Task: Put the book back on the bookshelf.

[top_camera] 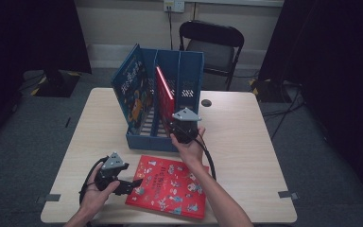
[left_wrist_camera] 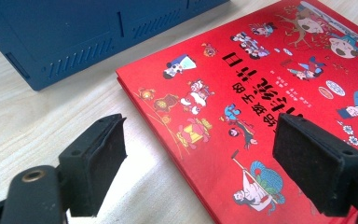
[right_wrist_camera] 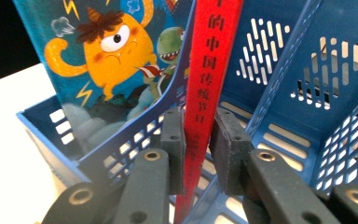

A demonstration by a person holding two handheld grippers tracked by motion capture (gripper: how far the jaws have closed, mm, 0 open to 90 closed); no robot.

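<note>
- Right now your right gripper is clamped on the spine of the red book that stands in the middle slot of the blue rack, just beside the slot wall.
- Your left gripper hangs released, jaws wide apart, over the near left corner of the flat book lying on the table in front of the rack; it grips nothing.
- Watch the grip: the pads hold only the narrow spine edge, low down. I judge the book could pivot in the jaws and tip sideways if you lift or let go quickly.
- The upright book leans close to the divider. Pushing it in at an angle could jam its corner on the slotted wall or shove the whole rack away, since nothing braces it.
- The cartoon book in the left slot already leans outward; a knock to the rack might topple it.
- Picking up the flat book looks tricky: it lies flush on the table, so the jaws may slide over the cover or push it away.
</note>
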